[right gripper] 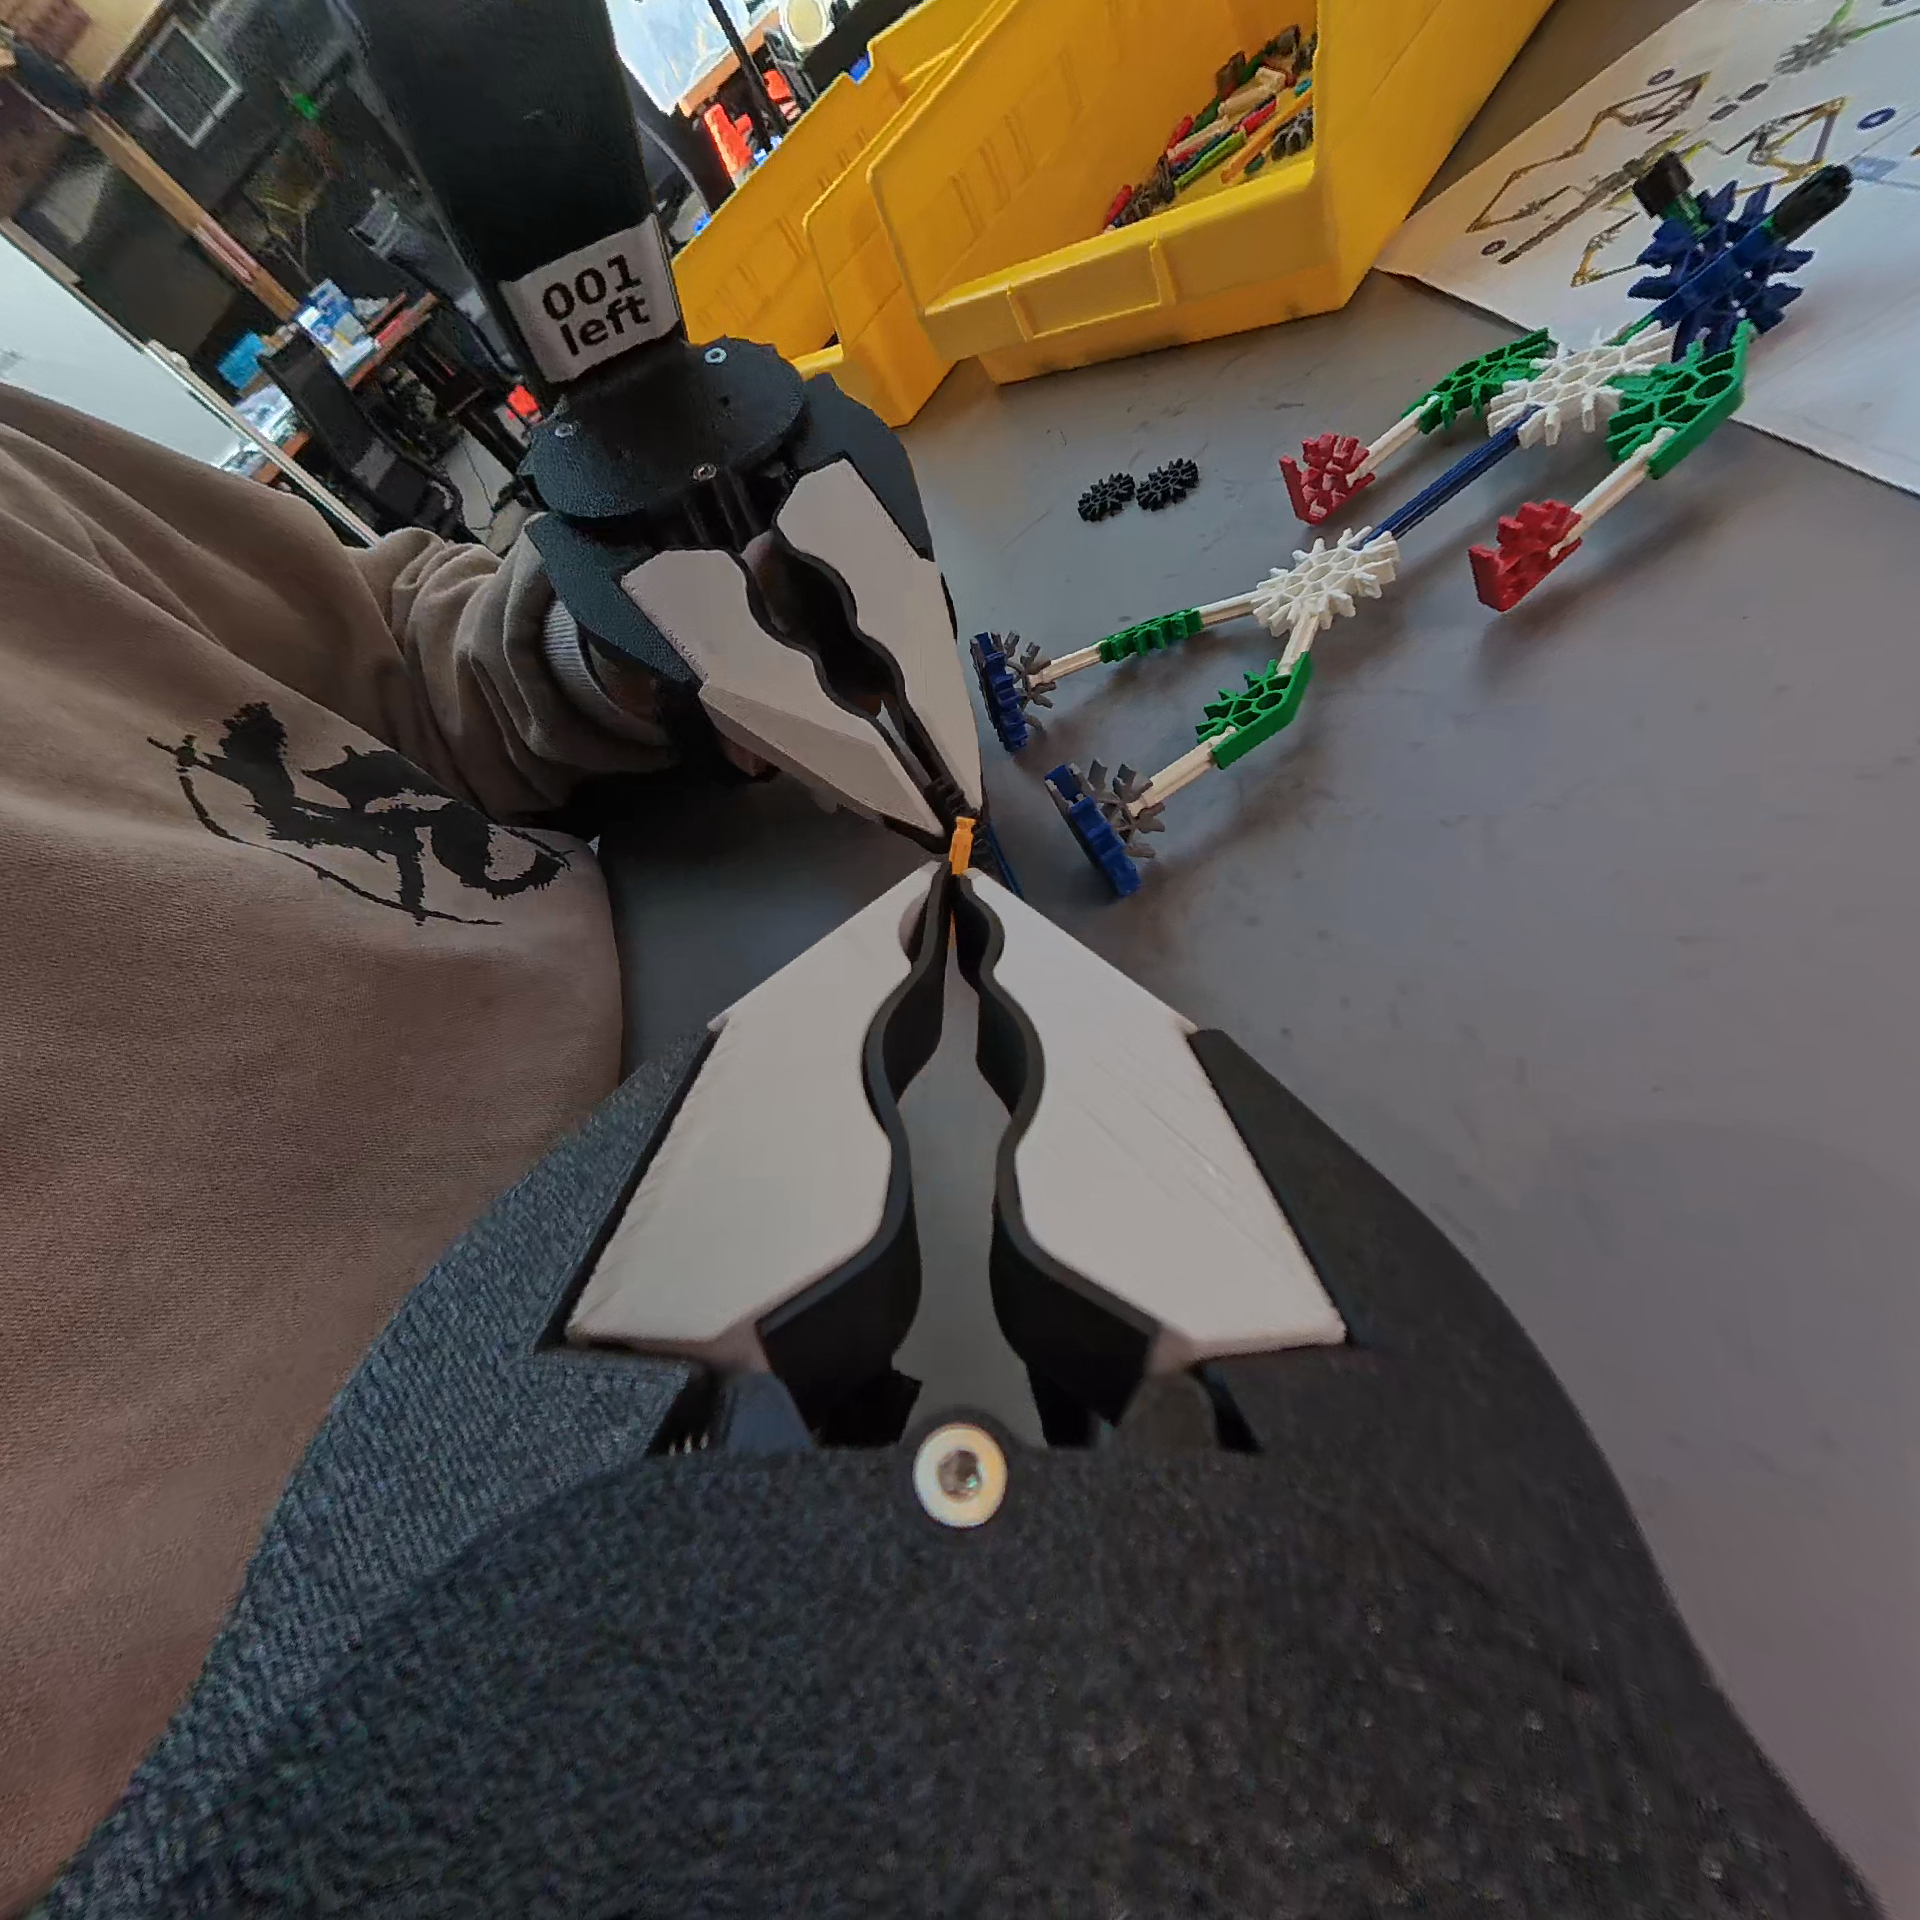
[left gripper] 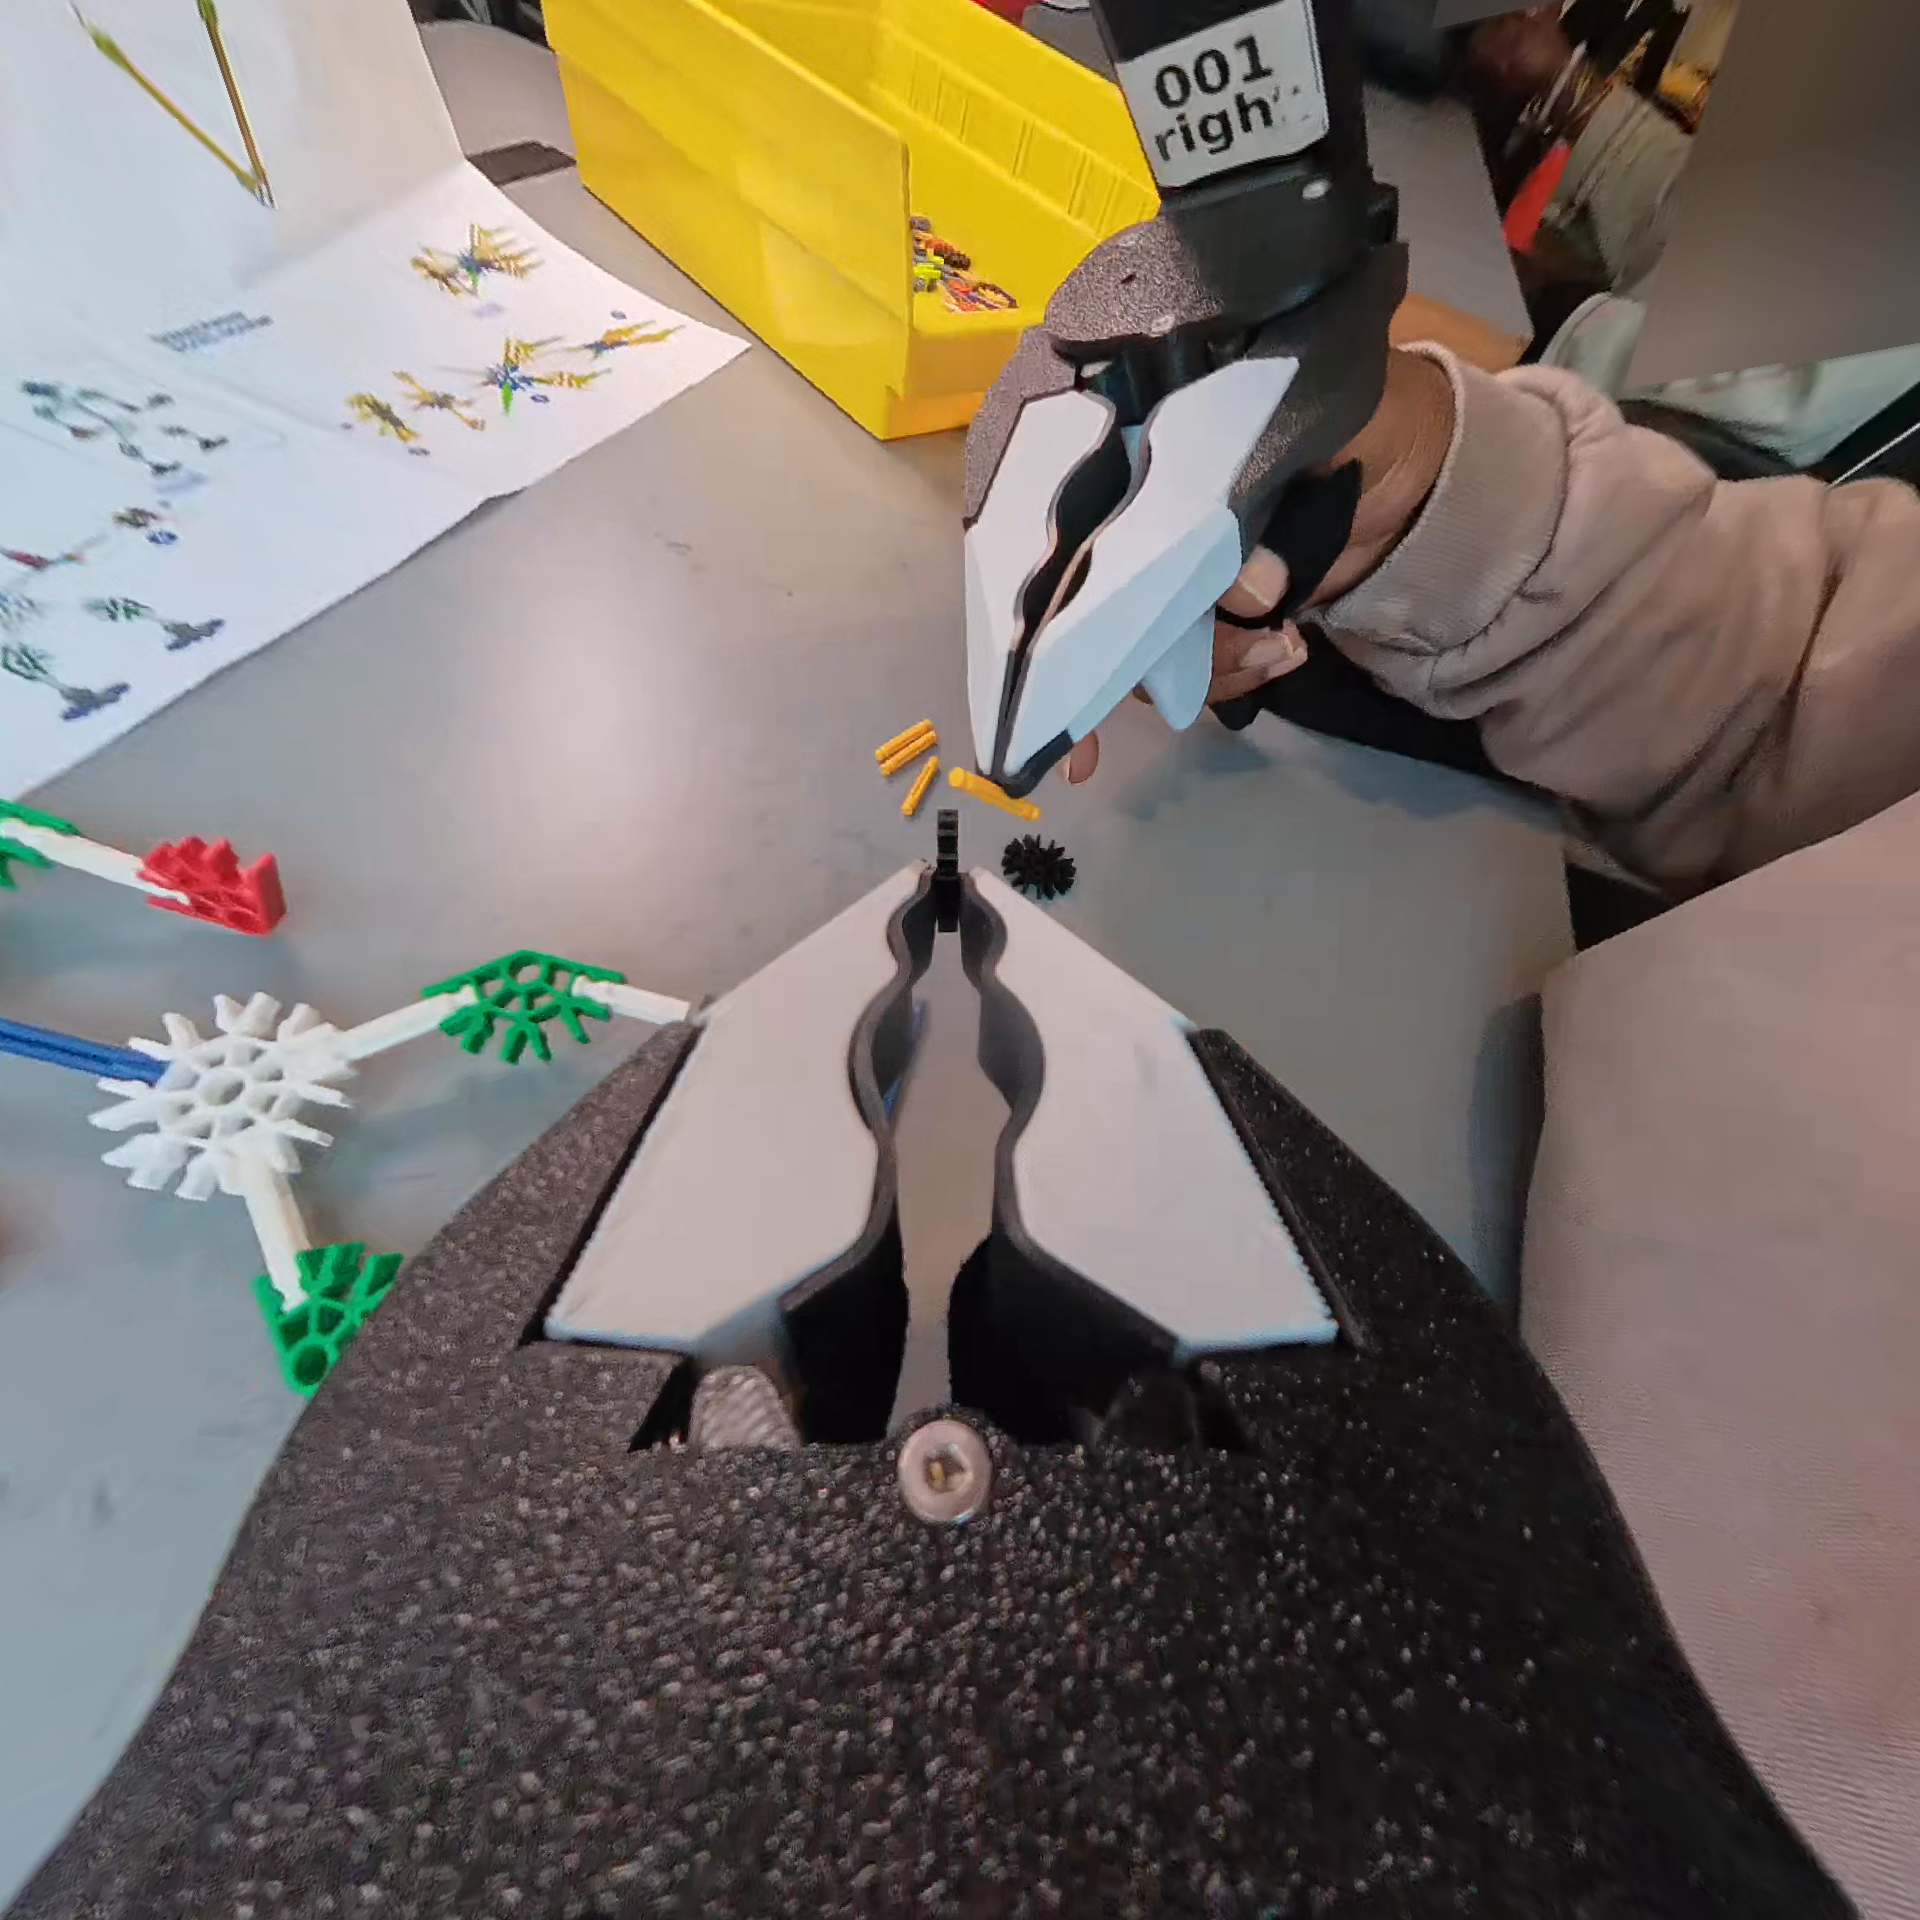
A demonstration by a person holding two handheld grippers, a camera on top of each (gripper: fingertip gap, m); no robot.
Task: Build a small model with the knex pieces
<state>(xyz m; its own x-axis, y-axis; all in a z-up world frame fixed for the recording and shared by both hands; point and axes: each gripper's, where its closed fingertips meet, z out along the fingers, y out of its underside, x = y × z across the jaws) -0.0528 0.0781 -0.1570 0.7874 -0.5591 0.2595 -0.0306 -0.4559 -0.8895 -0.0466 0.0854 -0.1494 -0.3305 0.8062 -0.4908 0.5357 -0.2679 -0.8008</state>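
My left gripper [left gripper: 945, 888] is shut on a small black connector piece [left gripper: 947, 847] that sticks out past its tips, just above the grey table. My right gripper [right gripper: 954, 885] is shut on a short orange rod [right gripper: 963, 844]. In the left wrist view the right gripper [left gripper: 1006, 774] comes down from above with the rod [left gripper: 992, 795] held crosswise, its end close to the black piece. In the right wrist view the left gripper [right gripper: 951, 805] meets the rod tip to tip; I cannot tell whether they touch.
Loose yellow rods [left gripper: 906, 750] and a black spiked connector [left gripper: 1037, 864] lie by the tips. A rod-and-connector model [right gripper: 1320, 582] lies on the table [right gripper: 1558, 935]. Two black connectors [right gripper: 1138, 488], yellow parts bins [right gripper: 1091, 239], an instruction sheet [left gripper: 312, 395] and a person's sleeve [left gripper: 1558, 623] surround them. The tips of both grippers are at nearly the same place.
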